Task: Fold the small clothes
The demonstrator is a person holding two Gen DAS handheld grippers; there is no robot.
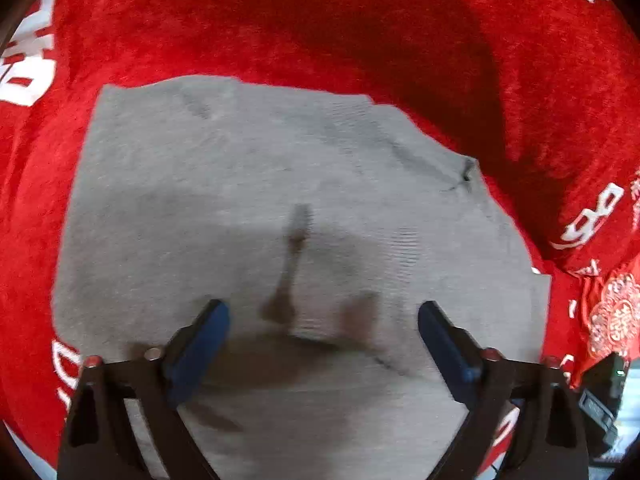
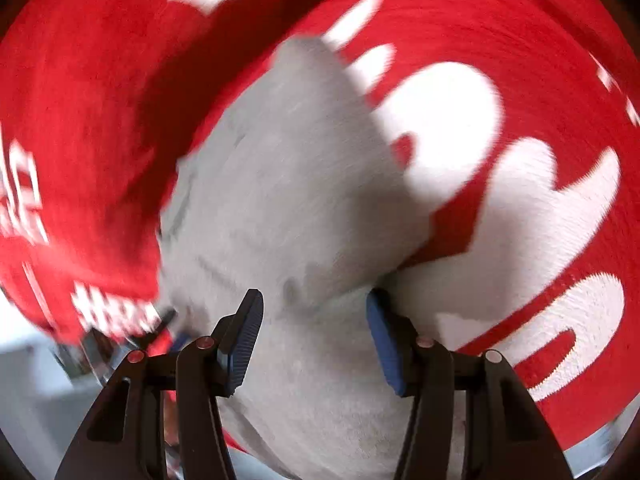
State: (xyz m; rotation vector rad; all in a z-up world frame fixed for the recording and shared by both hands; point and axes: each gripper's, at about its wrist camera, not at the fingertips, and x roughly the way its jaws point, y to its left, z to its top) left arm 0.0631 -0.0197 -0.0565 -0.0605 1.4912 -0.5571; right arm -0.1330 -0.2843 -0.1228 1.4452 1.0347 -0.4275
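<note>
Writing: large white characters woven into the plush red cloth [image 1: 280,20], blurred and unreadable
Garment: grey knitted small garment [image 1: 248,184] lies flat on the red cloth
Left gripper [image 1: 324,334]: jaws released, apart above the garment
Right gripper [image 2: 316,328]: jaws released, grey knit between, ungripped
</note>
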